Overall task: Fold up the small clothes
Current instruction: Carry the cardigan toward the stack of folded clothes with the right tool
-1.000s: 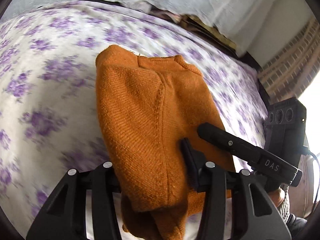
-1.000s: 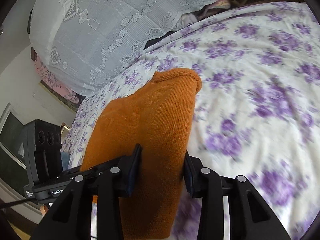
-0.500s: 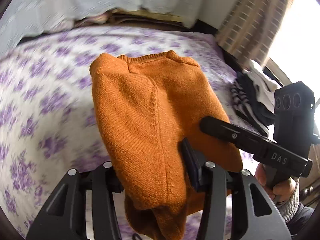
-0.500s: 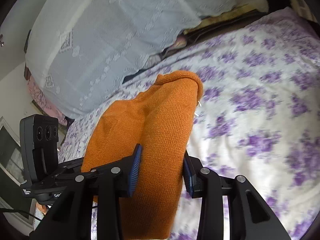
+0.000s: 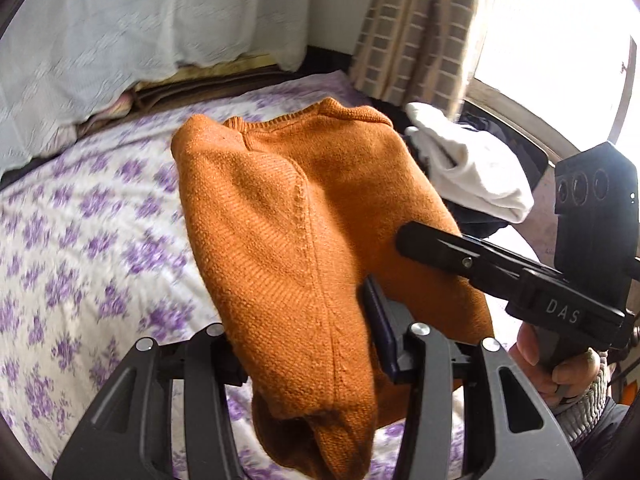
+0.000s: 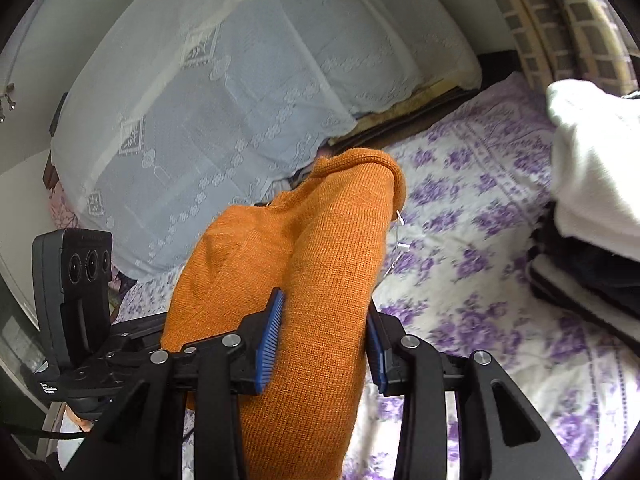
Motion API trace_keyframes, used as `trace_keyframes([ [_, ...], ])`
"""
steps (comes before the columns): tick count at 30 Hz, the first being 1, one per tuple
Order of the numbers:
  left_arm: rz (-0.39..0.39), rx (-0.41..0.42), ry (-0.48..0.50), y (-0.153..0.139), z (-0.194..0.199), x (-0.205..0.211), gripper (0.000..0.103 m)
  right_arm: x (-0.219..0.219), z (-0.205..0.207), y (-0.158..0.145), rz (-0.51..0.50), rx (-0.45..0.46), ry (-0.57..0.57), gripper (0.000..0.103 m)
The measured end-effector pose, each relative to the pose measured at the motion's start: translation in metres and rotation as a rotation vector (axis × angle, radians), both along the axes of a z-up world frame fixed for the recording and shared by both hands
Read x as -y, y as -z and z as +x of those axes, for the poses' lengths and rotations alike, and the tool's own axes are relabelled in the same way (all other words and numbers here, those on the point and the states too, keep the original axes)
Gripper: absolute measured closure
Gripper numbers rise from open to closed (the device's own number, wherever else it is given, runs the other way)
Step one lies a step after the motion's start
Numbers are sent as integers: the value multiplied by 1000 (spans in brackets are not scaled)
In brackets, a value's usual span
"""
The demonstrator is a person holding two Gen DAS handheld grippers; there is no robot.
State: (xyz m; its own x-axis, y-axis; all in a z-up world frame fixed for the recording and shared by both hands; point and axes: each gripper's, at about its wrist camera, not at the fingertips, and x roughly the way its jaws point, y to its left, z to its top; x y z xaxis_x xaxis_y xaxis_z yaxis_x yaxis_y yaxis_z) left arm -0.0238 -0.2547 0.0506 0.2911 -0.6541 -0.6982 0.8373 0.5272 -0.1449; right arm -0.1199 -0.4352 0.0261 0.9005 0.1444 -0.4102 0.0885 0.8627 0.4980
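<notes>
Right now both grippers hold one folded orange sweater [image 5: 304, 240] up over a bed with a purple flowered sheet [image 5: 80, 232].

Seen from its own camera, the left gripper [image 5: 308, 356] is partly open, and its two black fingers squeeze a thick bunch of the sweater between them. The bottom of the sweater hangs down below the fingers, and the collar end sticks out far in front.

The right gripper [image 6: 320, 344] is partly open too. Its blue pads [image 6: 270, 340] press on both sides of another thick fold of the same sweater [image 6: 312, 280]. A small white tag [image 6: 400, 232] dangles from the far end of the sweater.

From the left camera, the right gripper [image 5: 404, 236] pokes into the sweater from the right side, and a hand [image 5: 560, 364] holds its handle.

A pile of clothes with a white top [image 6: 592, 168] sits on the bed near the window, well apart from the sweater. A lacy white cover [image 6: 240, 112] lies at the far end of the bed.
</notes>
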Motion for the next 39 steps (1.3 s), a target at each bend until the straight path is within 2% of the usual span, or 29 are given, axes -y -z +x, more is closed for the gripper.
trace_keyframes([
  [13,-59,124,137,-68,-58,65,58,46,-77,-60,-75,147,154,65],
  [24,-109,171,242,-114,-82,135,58,100,-105,-102,-95,235,295,66],
  [33,-113,205,294,-121,-82,186,58,140,-110,-110,-99,256,385,67],
  [39,-107,220,321,-115,-78,227,57,172,-108,-104,-76,255,447,68],
])
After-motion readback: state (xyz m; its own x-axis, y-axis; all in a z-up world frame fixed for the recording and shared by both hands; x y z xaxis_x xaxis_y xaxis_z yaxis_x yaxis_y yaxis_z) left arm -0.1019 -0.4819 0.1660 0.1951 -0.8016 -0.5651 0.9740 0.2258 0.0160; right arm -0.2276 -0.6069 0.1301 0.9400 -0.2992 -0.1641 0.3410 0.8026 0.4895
